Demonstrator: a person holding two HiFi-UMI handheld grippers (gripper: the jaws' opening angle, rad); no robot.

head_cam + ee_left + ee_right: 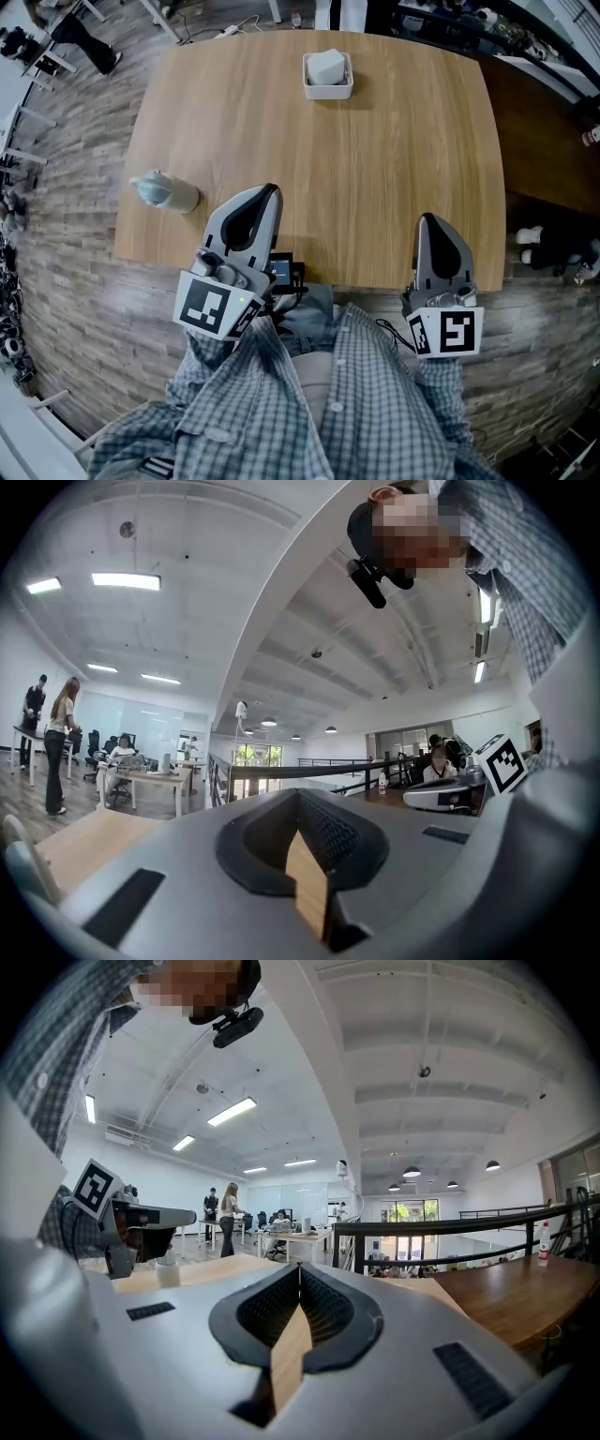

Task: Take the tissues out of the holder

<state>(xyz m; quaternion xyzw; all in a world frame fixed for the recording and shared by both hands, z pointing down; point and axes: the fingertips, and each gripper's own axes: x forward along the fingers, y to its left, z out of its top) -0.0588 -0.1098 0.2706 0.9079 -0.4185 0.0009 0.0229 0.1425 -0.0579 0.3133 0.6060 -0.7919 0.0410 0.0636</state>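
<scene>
tissues point(325, 64) sit in the white holder point(328, 91) near the far edge of the wooden table point(375, 159); left gripper point(270, 191) and right gripper point(428, 221) hover over the near edge, well apart from the holder; both pairs of jaws are together, gripping nothing

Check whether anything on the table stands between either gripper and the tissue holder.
Nothing visible does. Only bare table lies between the left gripper, the right gripper and the tissue holder at the far edge. The pale container sits off to the left, outside both paths.
</scene>
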